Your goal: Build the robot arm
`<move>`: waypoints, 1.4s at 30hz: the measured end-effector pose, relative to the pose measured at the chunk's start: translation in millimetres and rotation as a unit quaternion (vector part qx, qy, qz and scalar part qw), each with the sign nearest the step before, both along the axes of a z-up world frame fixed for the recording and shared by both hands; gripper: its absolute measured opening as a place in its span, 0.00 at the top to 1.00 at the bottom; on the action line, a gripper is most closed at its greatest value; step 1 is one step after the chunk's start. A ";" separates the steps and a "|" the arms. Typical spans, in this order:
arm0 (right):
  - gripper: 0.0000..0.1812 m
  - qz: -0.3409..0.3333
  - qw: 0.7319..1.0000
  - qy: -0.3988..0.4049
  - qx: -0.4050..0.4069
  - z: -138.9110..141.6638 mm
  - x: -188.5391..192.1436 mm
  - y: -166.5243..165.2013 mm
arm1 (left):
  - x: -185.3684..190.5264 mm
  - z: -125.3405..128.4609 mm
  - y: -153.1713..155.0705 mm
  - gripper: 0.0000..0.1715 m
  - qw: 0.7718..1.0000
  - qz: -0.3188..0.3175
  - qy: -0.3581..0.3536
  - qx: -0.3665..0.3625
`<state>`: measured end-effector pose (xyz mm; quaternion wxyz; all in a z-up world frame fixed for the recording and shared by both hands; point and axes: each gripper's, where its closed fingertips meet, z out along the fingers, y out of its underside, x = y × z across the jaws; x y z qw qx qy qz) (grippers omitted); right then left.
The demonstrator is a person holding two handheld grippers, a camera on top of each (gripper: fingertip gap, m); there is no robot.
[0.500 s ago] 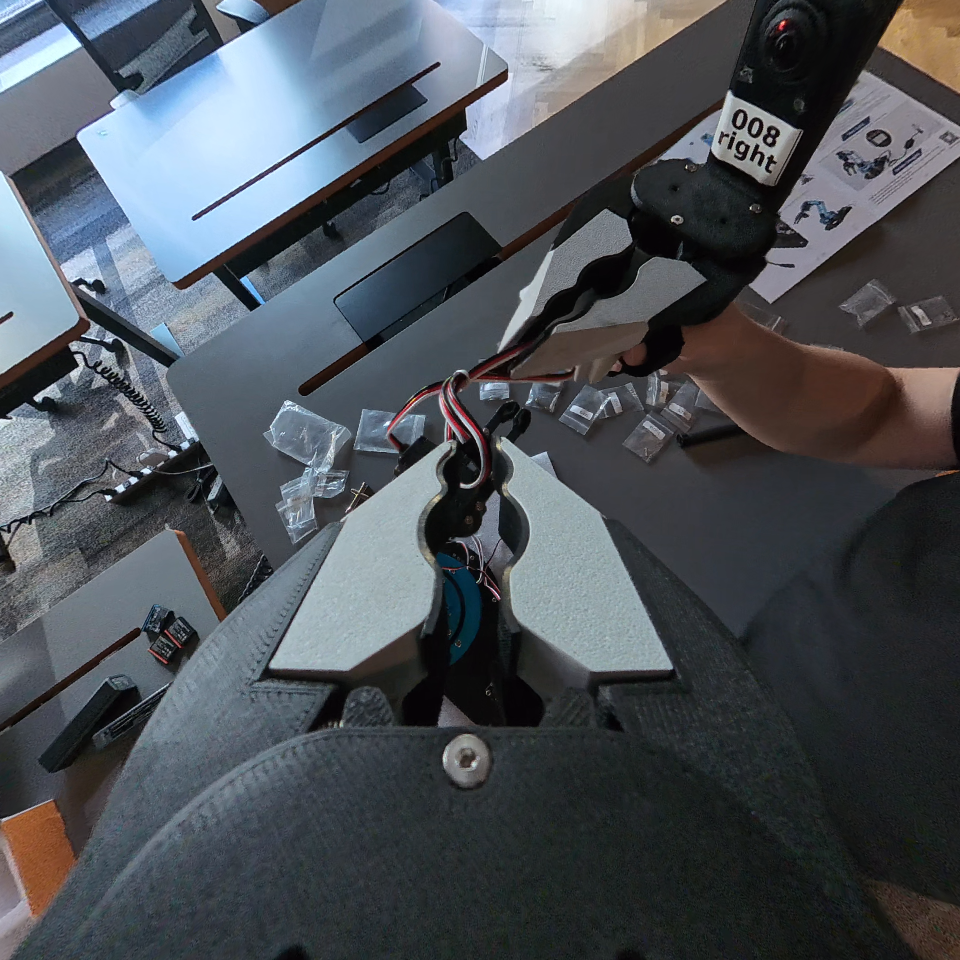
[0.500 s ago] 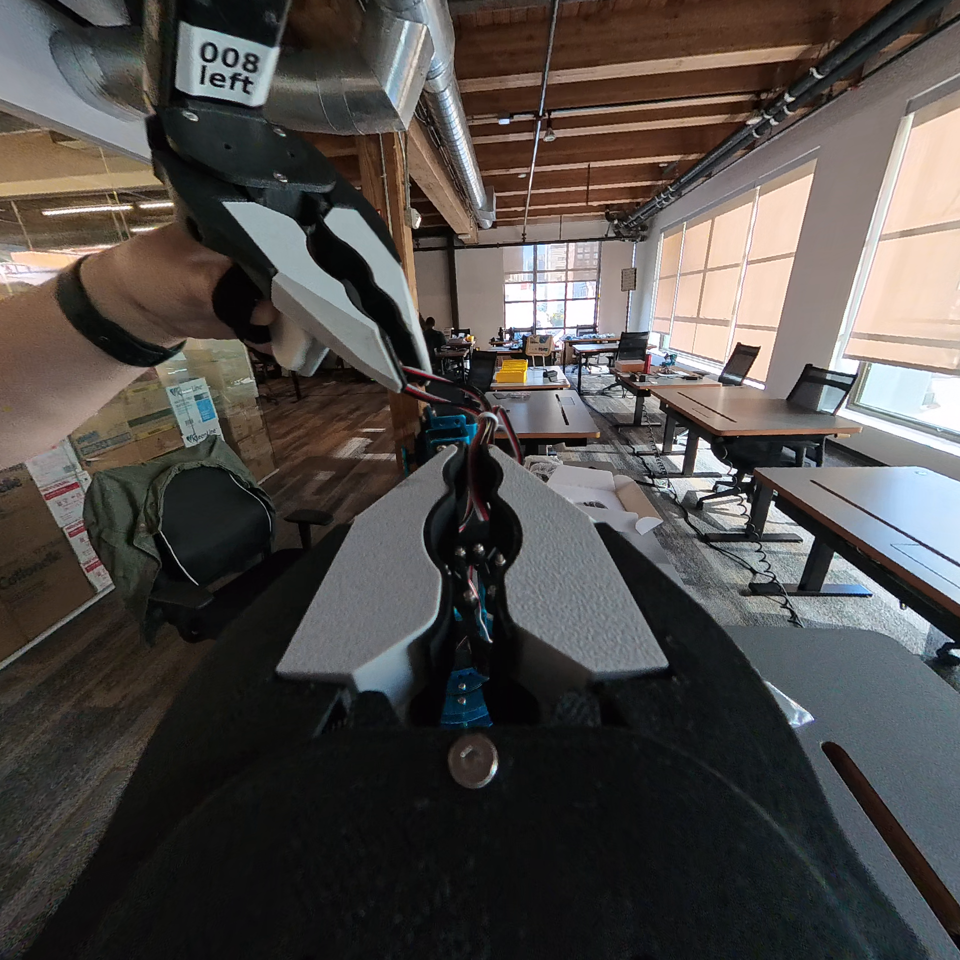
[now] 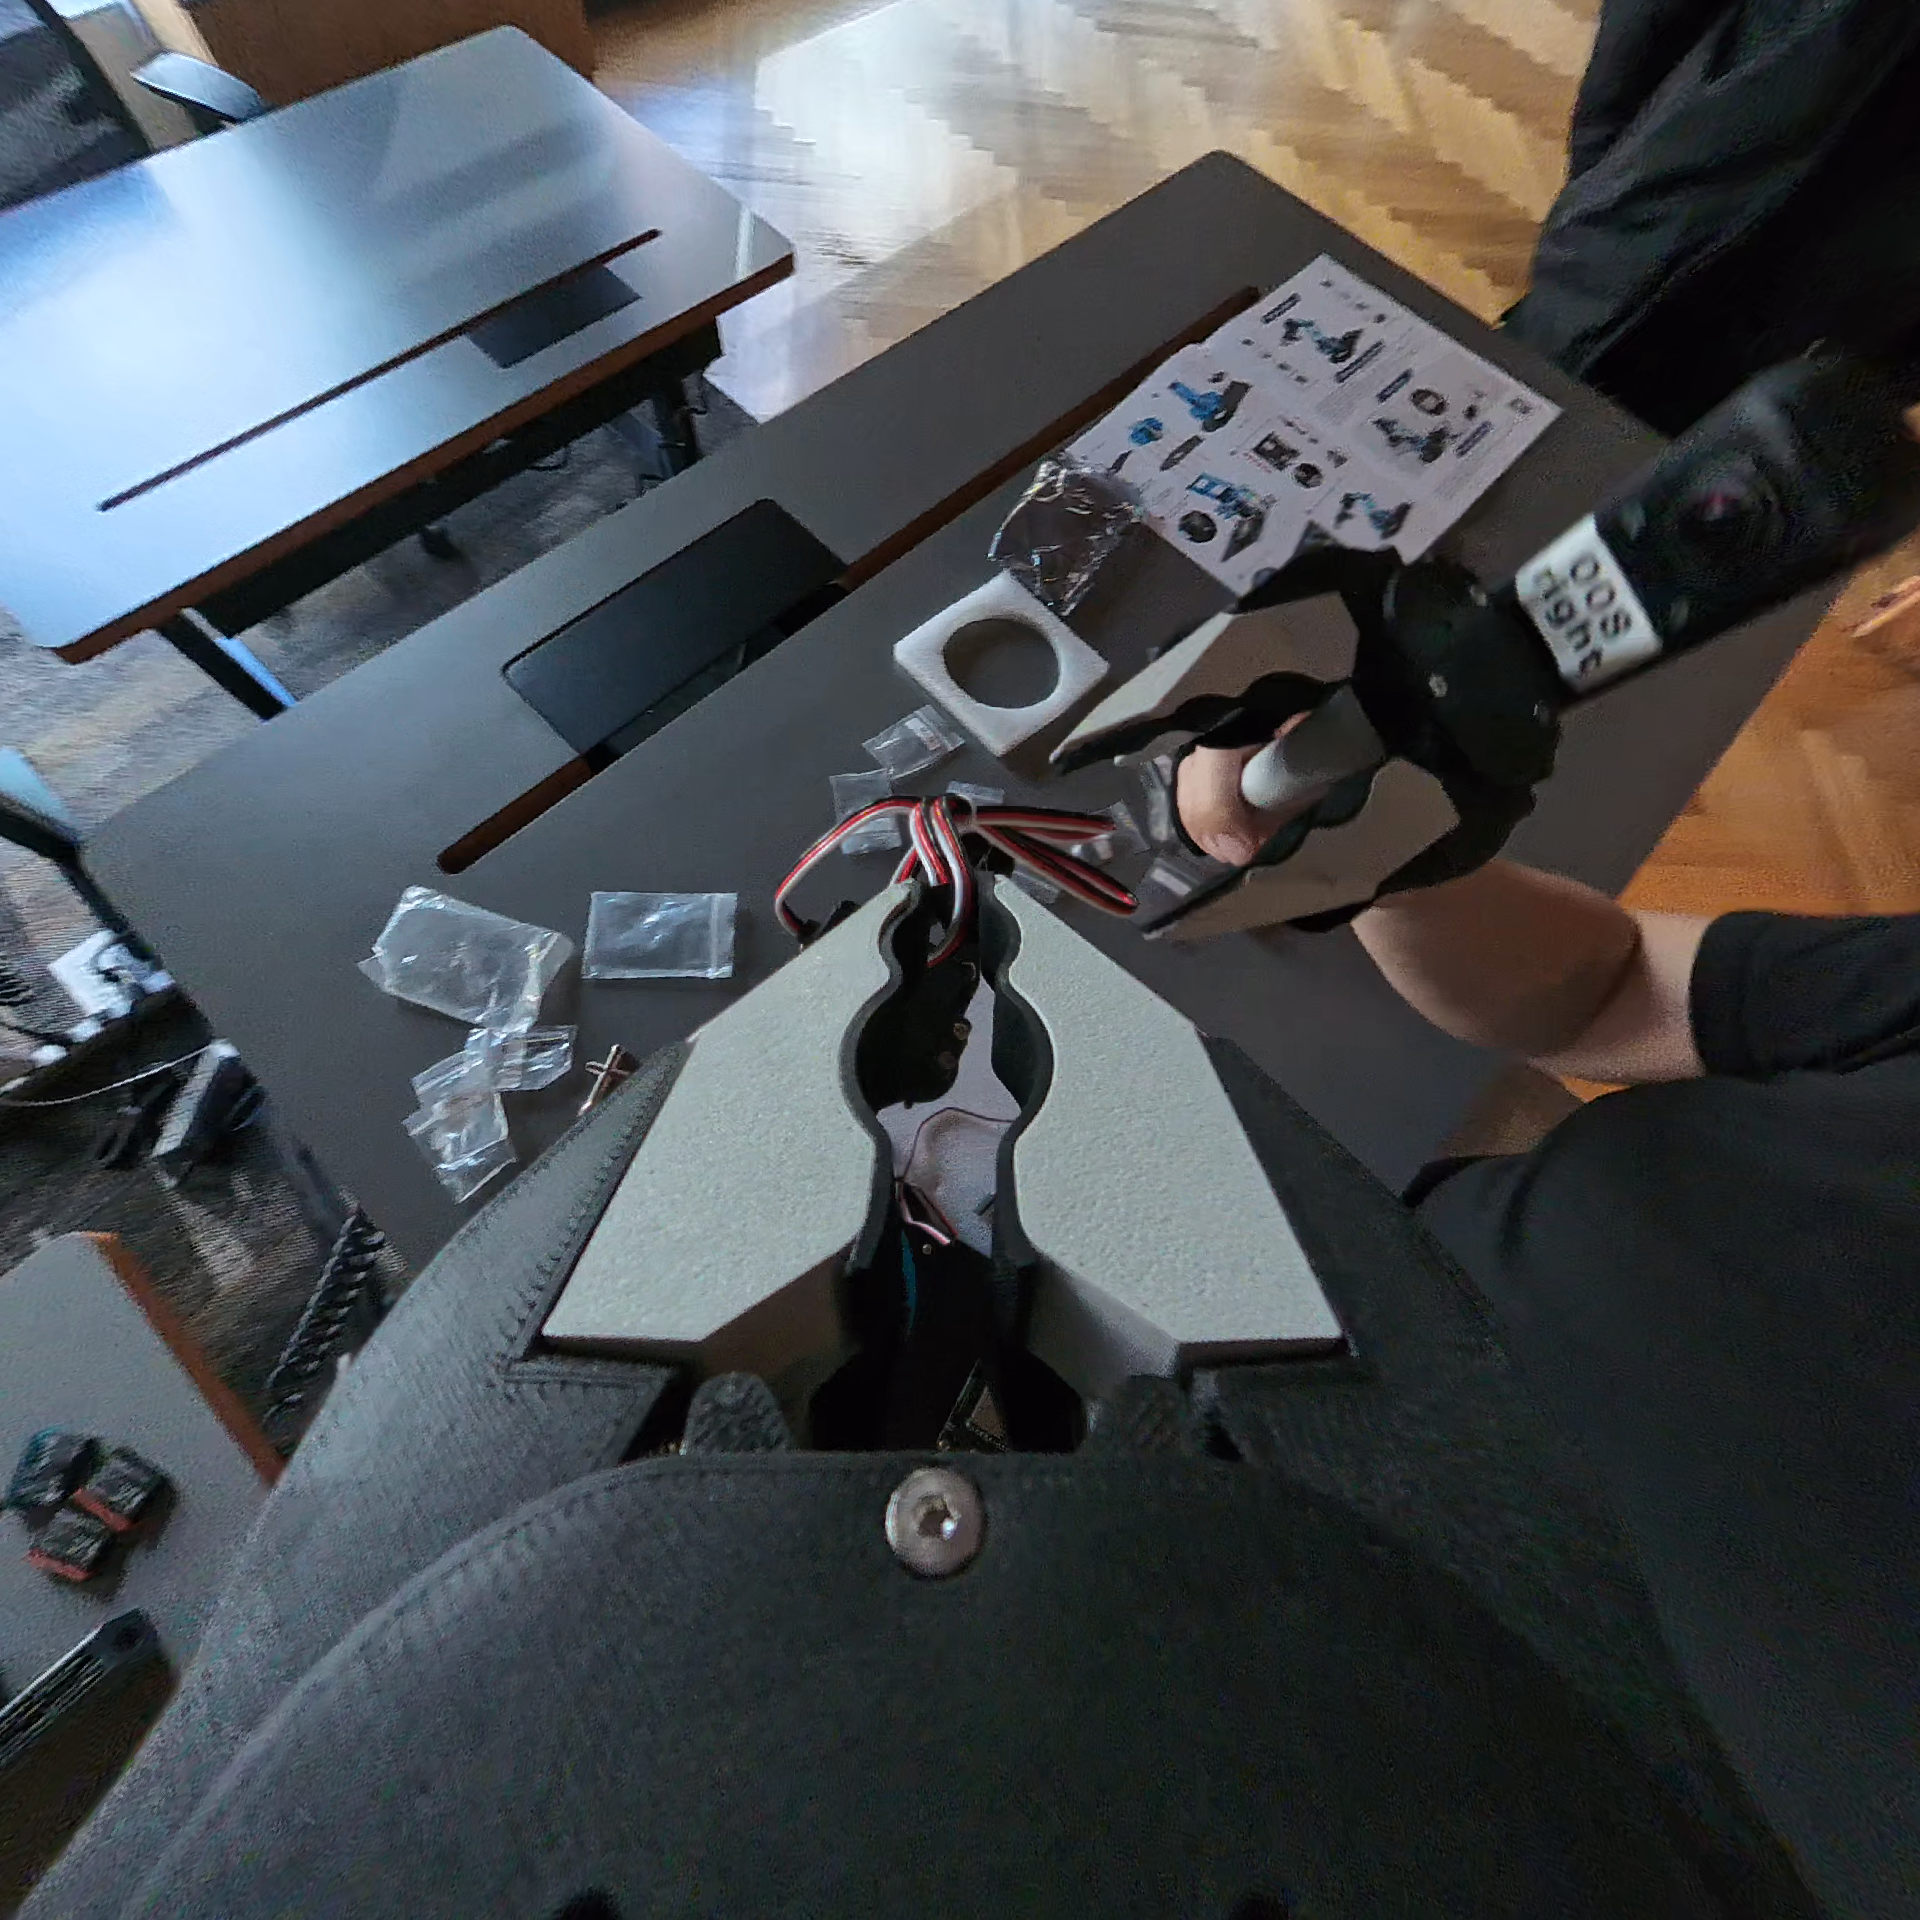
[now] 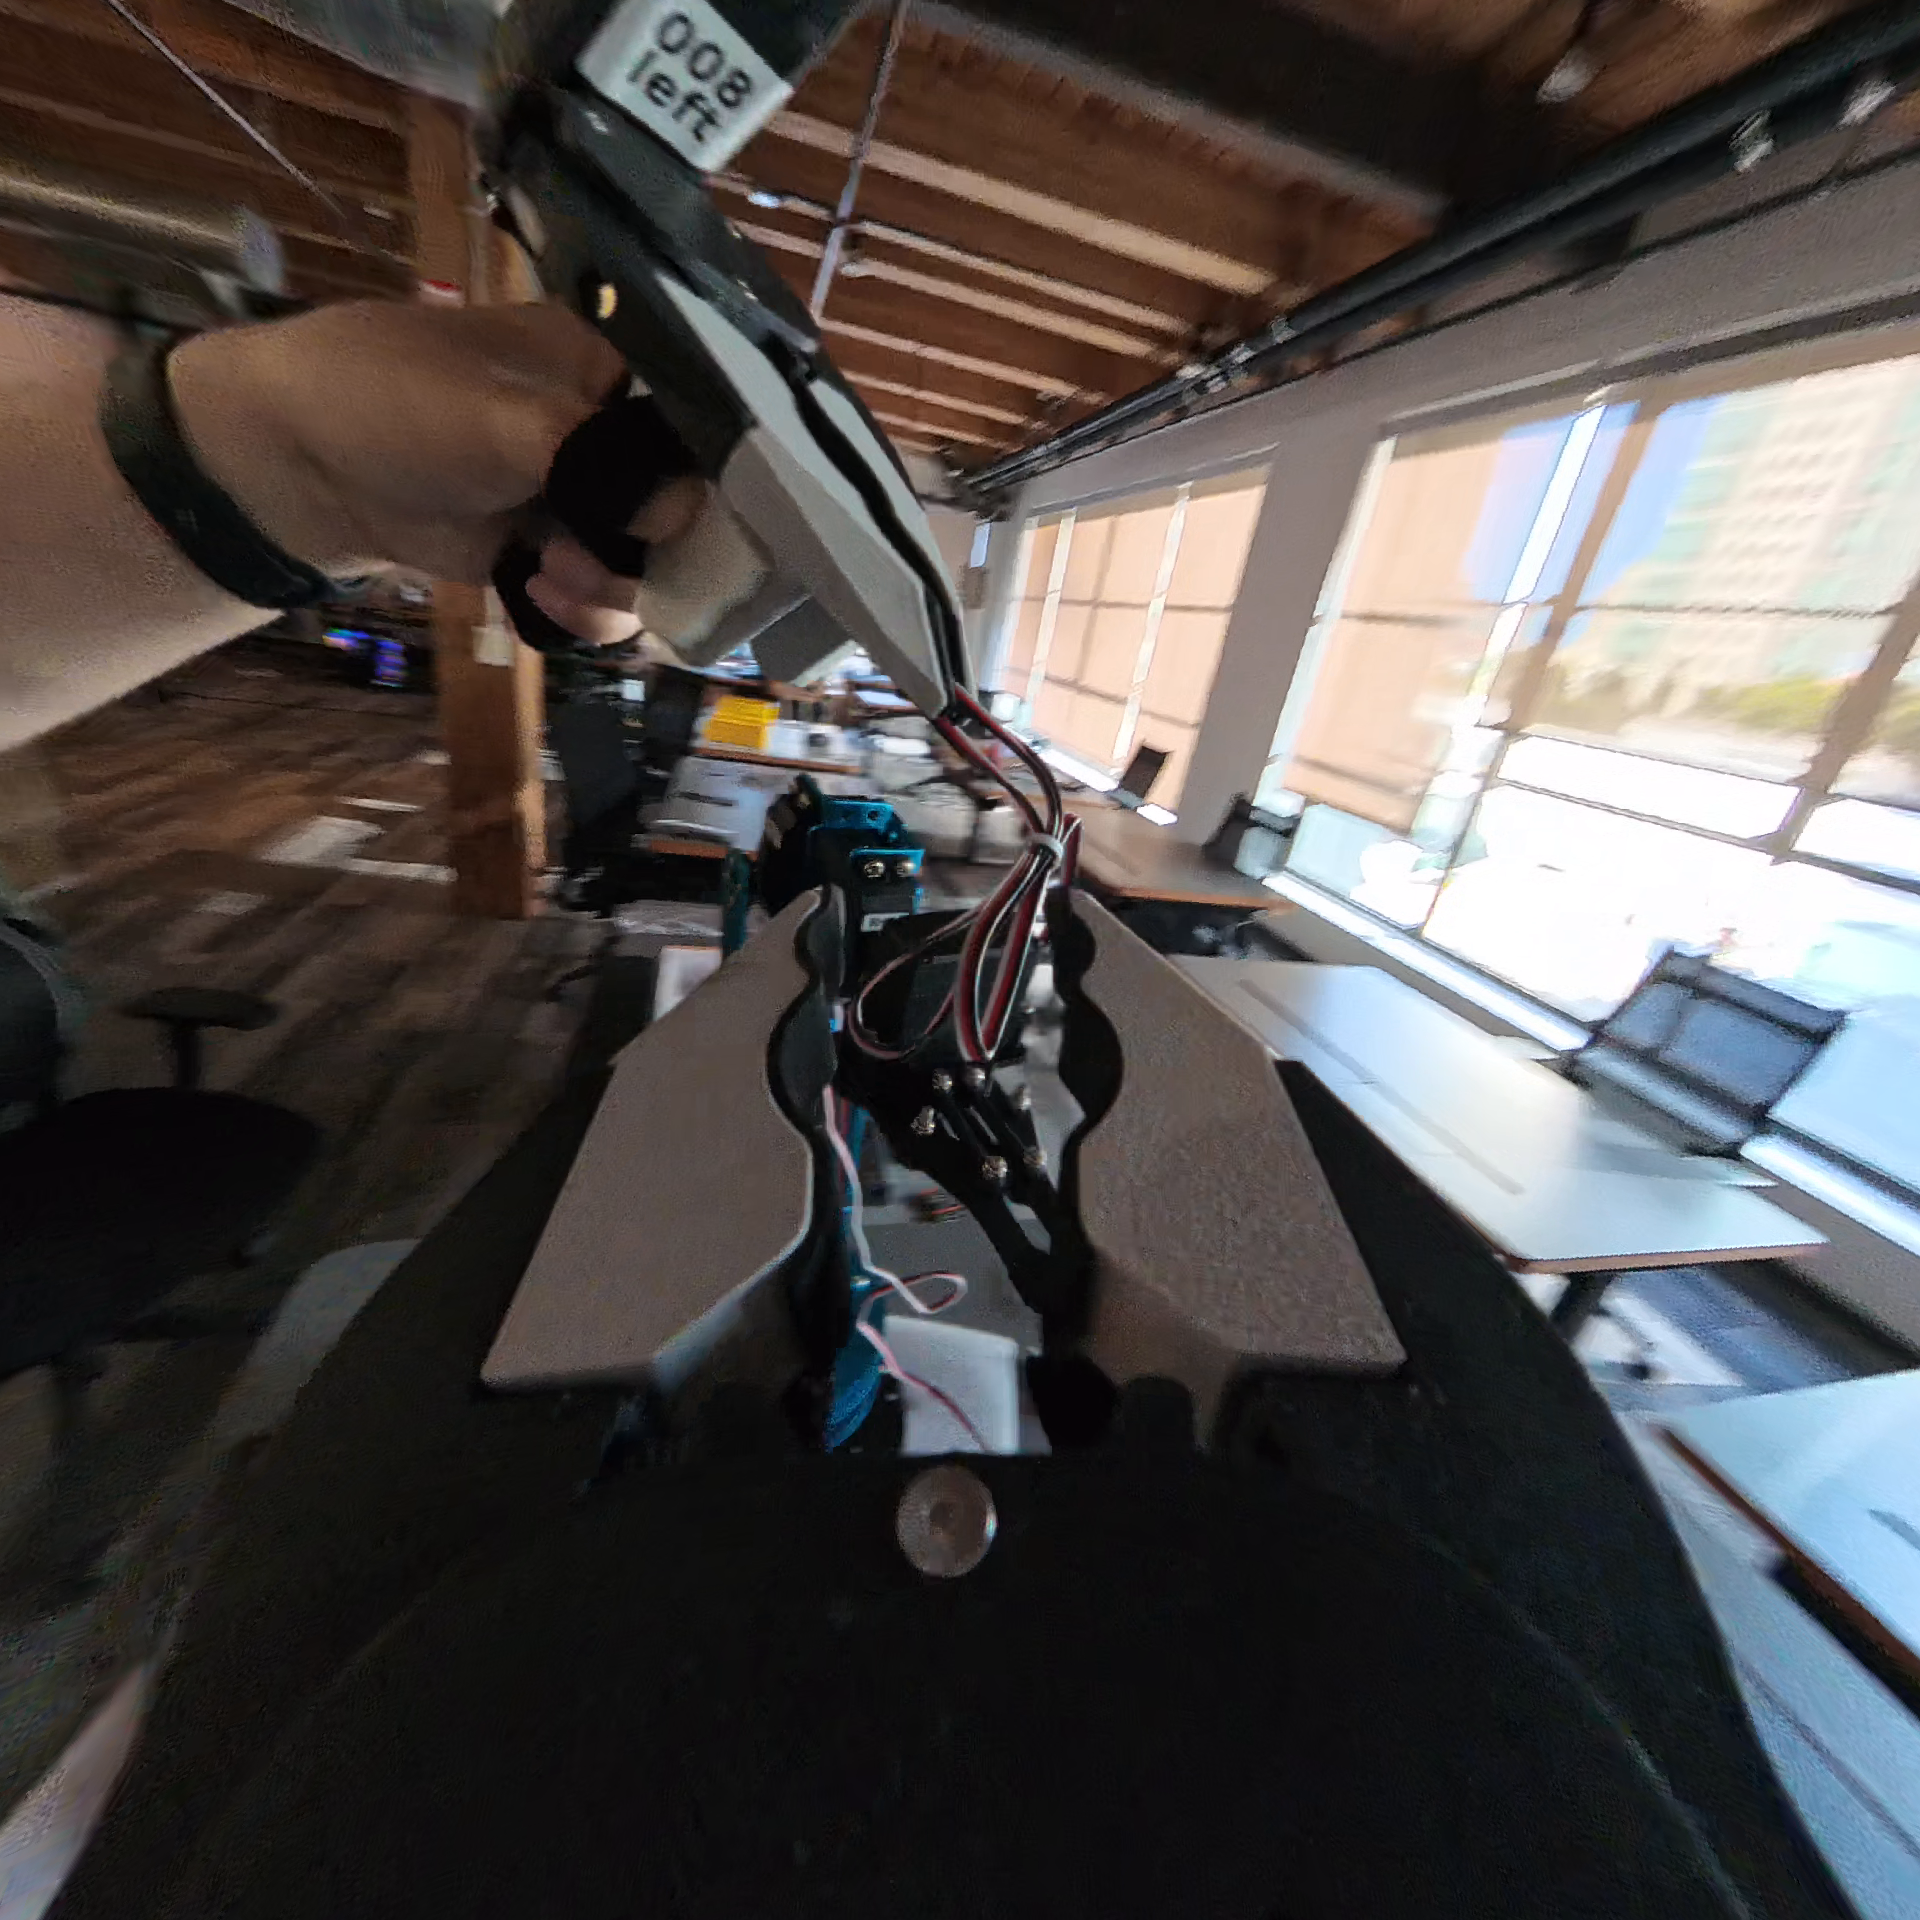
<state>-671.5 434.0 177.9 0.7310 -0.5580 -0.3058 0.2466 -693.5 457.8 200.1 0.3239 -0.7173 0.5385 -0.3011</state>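
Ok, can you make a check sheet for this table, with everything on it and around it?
Surface: dark table.
Things held: blue-black servo part sits between the right gripper fingers; touch unclear.
Clutter: clear bags, white foam square, leaflet.
Grippers: left gripper shut on wires; right gripper open, one fingertip beside them.
Cables: red-white-black wires, tied in a bundle, looping out of the left gripper's tip.
Surroundings: other desks, wood floor, big windows.
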 end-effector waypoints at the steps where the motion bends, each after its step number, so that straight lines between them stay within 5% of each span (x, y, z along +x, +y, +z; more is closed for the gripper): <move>1: 0.77 -0.033 0.999 -0.010 0.019 -0.3 2.2 -0.9 | 0.0 1.2 2.7 0.96 1.000 -0.008 -0.006 -0.013; 6: 0.69 -0.191 0.974 -0.074 0.097 -3.3 4.6 10.1 | -3.9 11.0 15.5 0.96 0.990 -0.069 -0.046 -0.111; 13: 0.78 -0.281 0.929 -0.134 0.203 23.7 -19.4 30.5 | -14.7 15.6 35.6 0.96 0.950 -0.160 -0.097 -0.250; 18: 0.97 -0.305 0.911 -0.190 0.201 38.3 -24.7 33.7 | -12.4 7.2 38.1 0.96 0.921 -0.214 -0.100 -0.309; 19: 0.97 -0.298 0.918 -0.187 0.181 40.8 -22.5 36.1 | -11.4 4.3 39.8 0.96 0.918 -0.222 -0.097 -0.314; 21: 0.98 -0.261 0.945 -0.158 0.118 44.6 -17.1 41.5 | -4.7 3.3 54.9 0.70 0.928 -0.212 -0.113 -0.286; 22: 0.98 -0.233 0.960 -0.132 0.083 46.6 -15.0 44.1 | -2.4 2.8 64.5 0.65 0.939 -0.207 -0.116 -0.249; 25: 0.98 -0.151 0.986 -0.045 -0.054 48.4 -3.1 54.1 | -0.5 9.9 81.1 0.74 0.960 -0.235 -0.126 -0.082; 28: 0.98 -0.081 0.988 0.001 -0.129 47.7 2.1 57.7 | 6.0 26.2 64.8 0.77 0.945 -0.290 -0.152 0.003; 36: 0.98 0.030 0.981 0.017 -0.189 47.4 -5.3 63.3 | 34.1 17.4 22.2 0.79 0.918 -0.395 -0.038 -0.010; 42: 0.98 0.078 0.972 0.040 -0.216 48.0 0.2 69.8 | 41.6 9.4 25.4 0.89 0.926 -0.375 -0.020 -0.043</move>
